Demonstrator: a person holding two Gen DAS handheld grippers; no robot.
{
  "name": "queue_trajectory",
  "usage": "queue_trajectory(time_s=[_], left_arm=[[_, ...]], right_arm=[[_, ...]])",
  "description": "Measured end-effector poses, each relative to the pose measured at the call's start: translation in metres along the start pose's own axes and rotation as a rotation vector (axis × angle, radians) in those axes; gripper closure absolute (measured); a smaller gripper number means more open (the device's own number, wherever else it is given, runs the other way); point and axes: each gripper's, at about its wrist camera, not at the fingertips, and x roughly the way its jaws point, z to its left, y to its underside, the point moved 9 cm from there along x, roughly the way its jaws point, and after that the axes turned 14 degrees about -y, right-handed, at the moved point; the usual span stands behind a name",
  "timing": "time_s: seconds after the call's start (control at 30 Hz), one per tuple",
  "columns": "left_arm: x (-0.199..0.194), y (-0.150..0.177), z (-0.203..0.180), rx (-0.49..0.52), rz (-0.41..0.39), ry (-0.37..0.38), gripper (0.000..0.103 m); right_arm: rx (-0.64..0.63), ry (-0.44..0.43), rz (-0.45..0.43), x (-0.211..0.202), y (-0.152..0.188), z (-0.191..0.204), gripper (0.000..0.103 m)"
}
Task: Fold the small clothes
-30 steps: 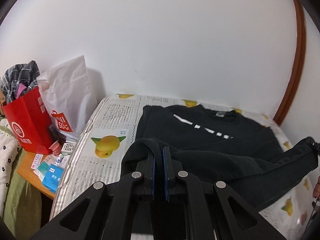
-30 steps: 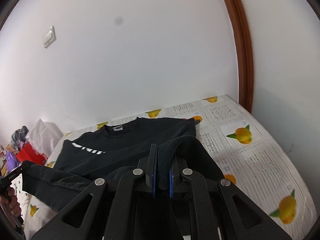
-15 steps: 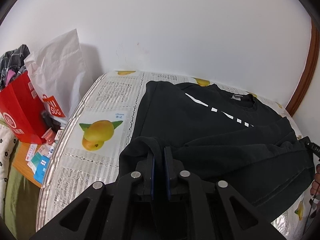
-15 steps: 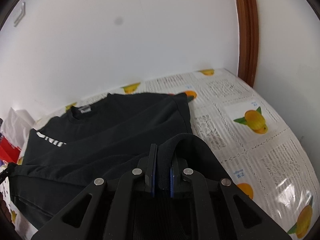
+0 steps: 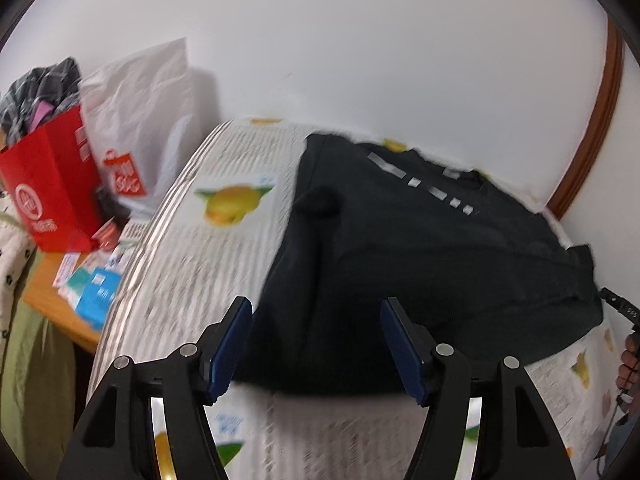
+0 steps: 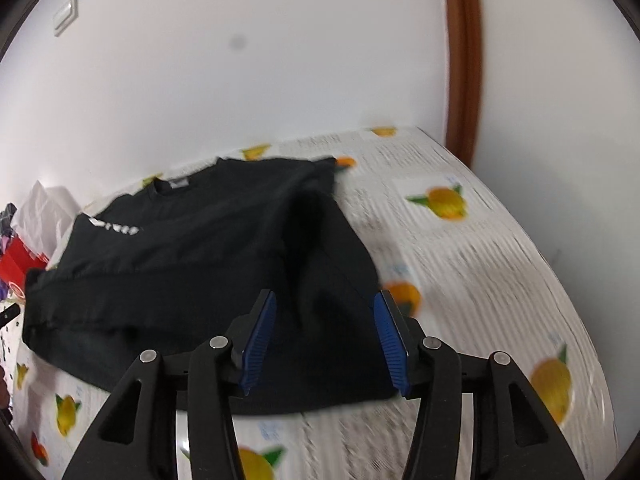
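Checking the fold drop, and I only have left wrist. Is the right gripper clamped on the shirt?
Observer: No. The right gripper has its jaws opening, pads clear of the black shirt lying beneath.
Operator: Is the shirt's right edge on the bed?
Observer: Yes, the printed bed cover shows well beyond that edge.
Operator: Anything on the wall that side?
Observer: A wall switch, upper left in the right wrist view.
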Motion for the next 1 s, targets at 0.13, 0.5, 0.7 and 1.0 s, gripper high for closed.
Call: queue_trajectory(time_s=[0.13,0.5,0.7,1.0], left_arm=[[0.011,0.013,0.011,-0.011,0.043,-0.024,0.041],[0.039,0.020,0.009,0.023,0.081,-0.051,0.058],[0.030,0.021,0.000,0.079,0.046,-0.065,0.088],[0.004,0.044,0.006,0.084,0.051,-0.068,0.089]], right_arm=[[0.061,-0.001,0.032,0.003,0.020,-0.017,0.052],[0.072,0.011,0.071,0.038,0.022,-0.014,0.052],[0.005,0.019,0.064,0.033,0.024,-0.001,0.085],[0.028,0.020,0.070,0.010,0.041,-0.003,0.086]])
